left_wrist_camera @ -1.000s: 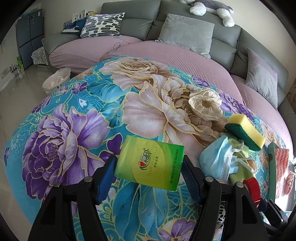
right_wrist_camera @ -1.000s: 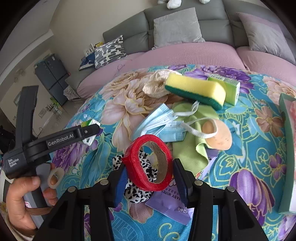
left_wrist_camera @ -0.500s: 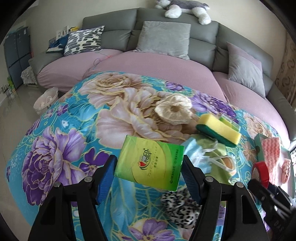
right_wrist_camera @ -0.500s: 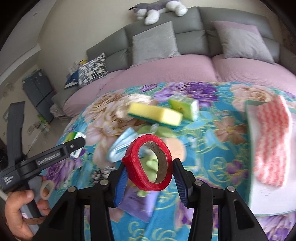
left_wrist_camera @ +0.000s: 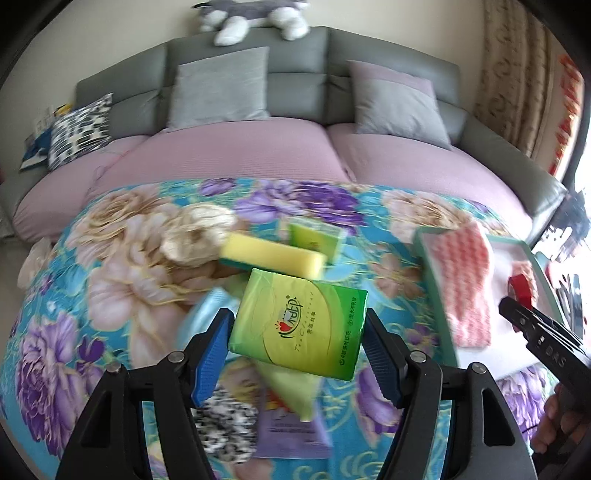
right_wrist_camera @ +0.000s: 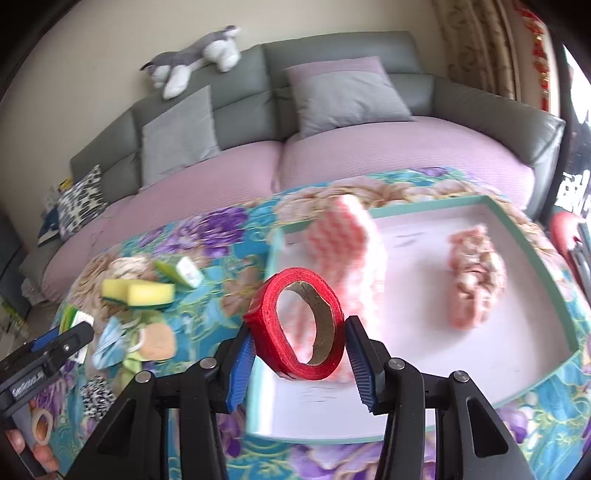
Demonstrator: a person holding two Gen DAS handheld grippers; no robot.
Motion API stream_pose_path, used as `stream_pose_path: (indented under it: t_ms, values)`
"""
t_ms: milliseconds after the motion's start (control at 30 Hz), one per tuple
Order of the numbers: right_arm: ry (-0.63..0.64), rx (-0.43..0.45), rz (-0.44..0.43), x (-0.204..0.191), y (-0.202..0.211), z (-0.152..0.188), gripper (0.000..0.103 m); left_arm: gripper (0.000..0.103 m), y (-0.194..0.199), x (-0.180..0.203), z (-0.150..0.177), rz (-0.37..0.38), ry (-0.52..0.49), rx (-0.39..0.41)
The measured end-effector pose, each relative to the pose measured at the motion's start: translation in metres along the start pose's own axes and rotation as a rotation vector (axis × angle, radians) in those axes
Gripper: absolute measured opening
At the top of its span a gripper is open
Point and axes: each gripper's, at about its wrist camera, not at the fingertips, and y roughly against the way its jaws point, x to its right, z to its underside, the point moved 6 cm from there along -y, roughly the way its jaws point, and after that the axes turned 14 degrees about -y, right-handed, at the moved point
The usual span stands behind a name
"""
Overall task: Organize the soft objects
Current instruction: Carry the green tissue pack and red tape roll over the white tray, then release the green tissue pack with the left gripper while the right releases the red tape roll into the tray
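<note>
My left gripper (left_wrist_camera: 297, 350) is shut on a green tissue pack (left_wrist_camera: 301, 326) and holds it above the floral cloth. My right gripper (right_wrist_camera: 297, 354) is shut on a red tape roll (right_wrist_camera: 293, 328) and holds it over the near left part of a teal-rimmed white tray (right_wrist_camera: 532, 236). The tray holds a pink-and-white cloth (right_wrist_camera: 347, 243) and a pink scrunchie (right_wrist_camera: 474, 277). On the cloth lie a yellow sponge (left_wrist_camera: 271, 256), a second green pack (left_wrist_camera: 314, 240), a beige mesh puff (left_wrist_camera: 195, 236), a blue mask (right_wrist_camera: 109, 341), a leopard scrunchie (left_wrist_camera: 225, 428) and a purple wipes pack (left_wrist_camera: 291, 434).
The table with the floral cloth (left_wrist_camera: 110, 295) stands against a pink and grey sofa (left_wrist_camera: 258, 147) with cushions and a plush dog (left_wrist_camera: 255, 18). The tray also shows at the right in the left wrist view (left_wrist_camera: 430, 254). The right gripper's body (left_wrist_camera: 546, 343) is beside it.
Both grippers have swung to the right with their loads. The right gripper has moved from above the pile to over the tray. The left gripper now faces the pile's middle.
</note>
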Motion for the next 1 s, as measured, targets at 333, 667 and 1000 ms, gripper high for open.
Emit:
stream_pose_path:
  t_ms: [333,667,1000]
  values:
    - [-0.078,0.047,0.15,0.064,0.006,-0.021,0.05,0.071,-0.015,0.091,-0.019,0.124,-0.181,-0.016]
    - [-0.15,0.061,0.248,0.106,0.008,-0.032,0.05,0.071,-0.021,0.146,-0.042,0.181,-0.277,0.0]
    - [-0.176,0.074,0.296,0.12,0.012,-0.036,0.05,0.071,-0.045,0.196,-0.046,0.265,-0.349,-0.022]
